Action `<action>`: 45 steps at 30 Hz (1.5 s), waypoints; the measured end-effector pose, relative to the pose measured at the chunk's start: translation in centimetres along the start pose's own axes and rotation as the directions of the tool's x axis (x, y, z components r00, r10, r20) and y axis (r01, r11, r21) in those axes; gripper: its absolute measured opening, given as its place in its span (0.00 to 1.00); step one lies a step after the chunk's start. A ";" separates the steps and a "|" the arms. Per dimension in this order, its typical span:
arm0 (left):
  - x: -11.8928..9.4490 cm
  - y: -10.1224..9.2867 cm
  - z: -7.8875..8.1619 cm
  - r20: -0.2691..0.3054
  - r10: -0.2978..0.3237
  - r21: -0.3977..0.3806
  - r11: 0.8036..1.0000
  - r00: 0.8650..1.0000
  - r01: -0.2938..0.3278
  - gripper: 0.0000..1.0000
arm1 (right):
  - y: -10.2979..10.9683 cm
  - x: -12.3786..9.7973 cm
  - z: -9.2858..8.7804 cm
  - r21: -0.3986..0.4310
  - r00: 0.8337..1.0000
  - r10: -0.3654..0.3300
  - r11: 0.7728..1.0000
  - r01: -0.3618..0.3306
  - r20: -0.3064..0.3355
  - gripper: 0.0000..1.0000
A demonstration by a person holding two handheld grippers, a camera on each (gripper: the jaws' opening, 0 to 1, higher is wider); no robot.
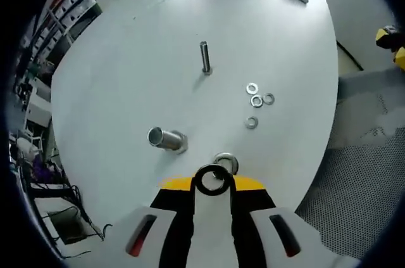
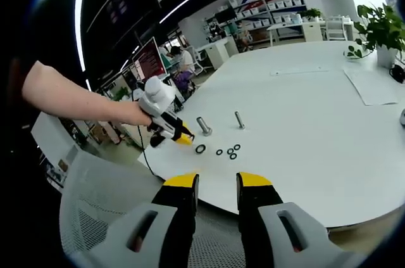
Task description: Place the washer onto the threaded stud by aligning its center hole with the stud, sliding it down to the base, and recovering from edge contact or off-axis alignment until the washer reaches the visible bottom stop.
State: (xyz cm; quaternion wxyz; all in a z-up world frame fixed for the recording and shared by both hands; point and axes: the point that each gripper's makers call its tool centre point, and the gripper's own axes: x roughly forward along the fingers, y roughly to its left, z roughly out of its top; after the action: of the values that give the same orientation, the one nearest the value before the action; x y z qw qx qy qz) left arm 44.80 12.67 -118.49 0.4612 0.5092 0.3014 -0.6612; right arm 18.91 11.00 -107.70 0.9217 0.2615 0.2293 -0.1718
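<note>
My left gripper (image 1: 213, 185) is shut on a black washer (image 1: 213, 180), held flat between its yellow tips low over the white table (image 1: 126, 78). The threaded stud (image 1: 204, 57) stands upright well beyond it, near the table's middle. In the right gripper view a hand holds the left gripper (image 2: 183, 138) at the table's near left edge, with a dark ring (image 2: 200, 149) at its tips and the stud (image 2: 239, 120) further in. My right gripper (image 2: 218, 182) is open and holds nothing, off the table's edge.
A metal cylinder (image 1: 168, 139) lies on its side left of the held washer, and a metal ring (image 1: 226, 161) sits just behind it. Several small washers (image 1: 256, 101) lie right of the stud. A mesh chair (image 2: 101, 204) is below the table edge.
</note>
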 end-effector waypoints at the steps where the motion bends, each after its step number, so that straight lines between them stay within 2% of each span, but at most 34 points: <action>1: -0.2 0.3 0.3 0.004 0.005 0.006 1.000 1.000 -0.005 0.19 | 0.0 0.0 0.0 0.001 1.000 0.000 1.000 0.000 0.001 0.27; 7: -1.1 2.3 1.9 0.018 0.036 0.039 0.999 0.999 -0.037 0.19 | -0.1 -0.1 0.1 0.007 1.000 -0.006 1.000 0.006 0.007 0.27; 11: -0.8 3.1 2.7 0.025 0.045 0.041 0.998 0.999 -0.046 0.19 | -0.2 -0.2 0.2 0.011 1.000 -0.011 1.000 0.011 0.011 0.27; 16: -1.1 3.5 3.5 0.032 0.064 0.092 0.993 0.997 -0.067 0.19 | -0.4 -0.2 0.3 0.016 1.000 -0.018 1.000 0.018 0.017 0.27; 22: -0.6 4.4 3.6 0.010 0.065 0.100 0.993 0.998 -0.066 0.19 | -0.4 -0.2 0.3 0.019 1.000 -0.022 1.000 0.022 0.017 0.27; 33: 0.2 3.8 3.6 -0.021 0.036 0.141 0.989 0.999 -0.032 0.19 | -0.5 -0.2 0.1 0.020 1.000 -0.029 0.999 0.029 0.009 0.27; 45: 3.3 4.1 3.0 -0.094 0.019 0.177 0.984 0.995 -0.002 0.19 | -0.9 -0.1 0.0 0.021 0.999 -0.043 0.999 0.043 0.001 0.27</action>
State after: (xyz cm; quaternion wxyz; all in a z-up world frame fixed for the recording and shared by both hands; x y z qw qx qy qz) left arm 47.19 7.44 -120.48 0.4026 0.5807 0.2607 -0.6578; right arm 18.42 10.33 -107.98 0.9151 0.2660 0.2325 -0.1942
